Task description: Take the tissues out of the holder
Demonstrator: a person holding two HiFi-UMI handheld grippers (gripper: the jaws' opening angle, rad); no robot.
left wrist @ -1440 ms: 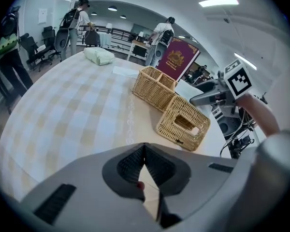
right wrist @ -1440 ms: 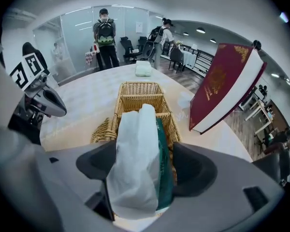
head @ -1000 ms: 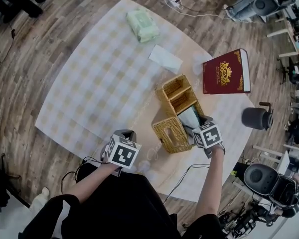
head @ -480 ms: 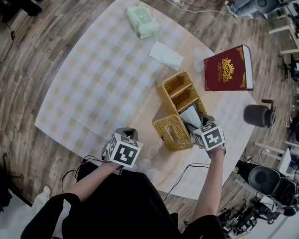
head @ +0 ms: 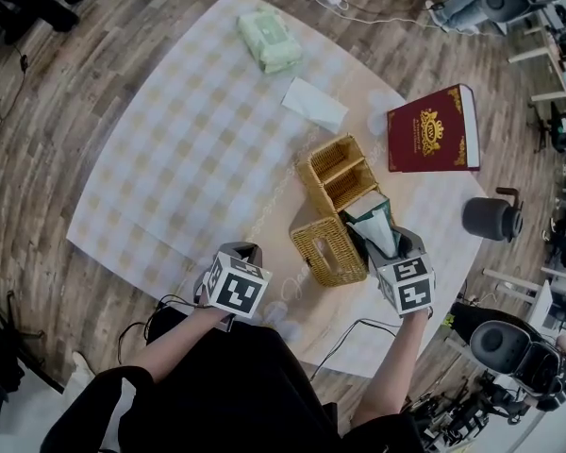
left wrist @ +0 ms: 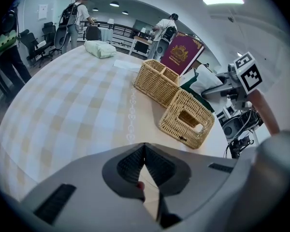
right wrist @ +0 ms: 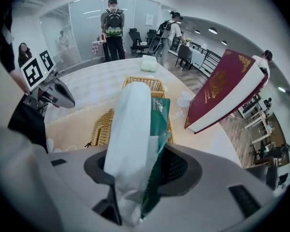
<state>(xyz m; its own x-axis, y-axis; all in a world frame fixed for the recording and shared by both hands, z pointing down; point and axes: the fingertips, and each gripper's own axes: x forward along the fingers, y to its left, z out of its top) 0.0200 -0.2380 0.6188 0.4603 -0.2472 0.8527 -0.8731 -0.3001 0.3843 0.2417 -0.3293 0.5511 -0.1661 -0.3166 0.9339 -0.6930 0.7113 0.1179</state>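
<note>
A wicker holder point(head: 332, 179) with several compartments stands on the checked tablecloth, and a wicker tissue cover point(head: 328, 251) lies against its near end. My right gripper point(head: 389, 249) is shut on a green-and-white tissue pack point(head: 372, 225) and holds it just above the holder's near right compartment. Its jaws have just been closing with the pack between them. In the right gripper view the pack point(right wrist: 135, 129) stands up between the pads of that gripper point(right wrist: 140, 170). My left gripper point(head: 248, 253) hovers near the table's front edge, left of the cover, shut and with nothing in it point(left wrist: 145, 149).
A red book point(head: 432, 130) lies right of the holder. A white tissue point(head: 313, 104) and a green wipes pack point(head: 270, 41) lie farther back on the cloth. A dark kettle-like object point(head: 491, 218) sits off the table's right edge. People stand in the room beyond.
My right gripper has risen, drawing the tissue pack up out of the holder's compartment. The left gripper has stayed where it was.
</note>
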